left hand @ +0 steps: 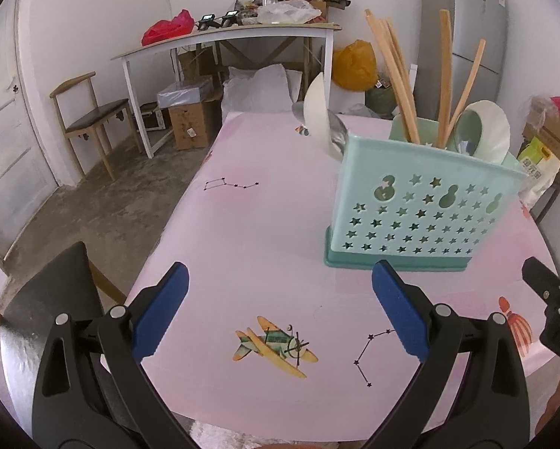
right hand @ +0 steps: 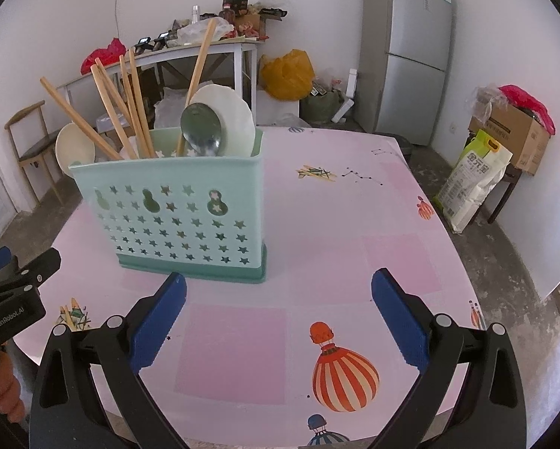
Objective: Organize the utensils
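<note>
1. From my right wrist cam: "GenRobot.AI" in white on the black body of the left gripper [right hand: 16, 280], at the left edge of the view.
2. From my left wrist cam: "DA", cut off by the frame edge, on the black body of the right gripper [left hand: 553, 280].
3. The rice bag [right hand: 470, 183] on the floor carries big green Chinese characters; I can't read them reliably.
4. The fridge [right hand: 410, 48] has a blue sticker near its top; too small to read.

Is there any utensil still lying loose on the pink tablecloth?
No, the tablecloth shows only printed pictures, and the chopsticks and spoons all stand in the green holder.
</note>
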`<state>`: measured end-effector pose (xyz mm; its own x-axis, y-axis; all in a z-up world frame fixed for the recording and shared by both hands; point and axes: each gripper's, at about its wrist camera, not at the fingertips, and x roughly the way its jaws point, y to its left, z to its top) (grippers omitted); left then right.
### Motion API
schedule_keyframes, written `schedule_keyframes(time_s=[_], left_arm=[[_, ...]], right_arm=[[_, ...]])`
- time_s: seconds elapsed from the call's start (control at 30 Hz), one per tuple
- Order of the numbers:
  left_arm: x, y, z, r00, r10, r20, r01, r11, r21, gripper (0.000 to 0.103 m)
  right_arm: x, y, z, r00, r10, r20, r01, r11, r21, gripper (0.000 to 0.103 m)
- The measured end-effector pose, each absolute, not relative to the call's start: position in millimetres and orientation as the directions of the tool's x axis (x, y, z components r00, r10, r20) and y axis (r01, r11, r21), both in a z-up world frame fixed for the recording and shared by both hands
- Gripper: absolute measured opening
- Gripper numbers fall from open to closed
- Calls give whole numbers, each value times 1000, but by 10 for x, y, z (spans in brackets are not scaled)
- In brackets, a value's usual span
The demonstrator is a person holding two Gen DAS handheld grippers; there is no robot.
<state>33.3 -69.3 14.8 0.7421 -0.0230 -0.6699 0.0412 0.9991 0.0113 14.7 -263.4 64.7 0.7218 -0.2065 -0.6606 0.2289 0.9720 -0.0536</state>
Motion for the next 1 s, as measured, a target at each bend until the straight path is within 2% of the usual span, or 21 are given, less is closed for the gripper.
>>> schedule_keyframes(time_s=[0.57,1.0], left_arm=[[362,-596,161,737,49,-675,2,997,74,95],[416,-484,163,725,57,-686,-27,998,54,95]], right_arm=[[156,-2603,674,715,-236,-658,239,967,-87,96],[161,-2661,674,710,-248,-660,256,963,-86,96]])
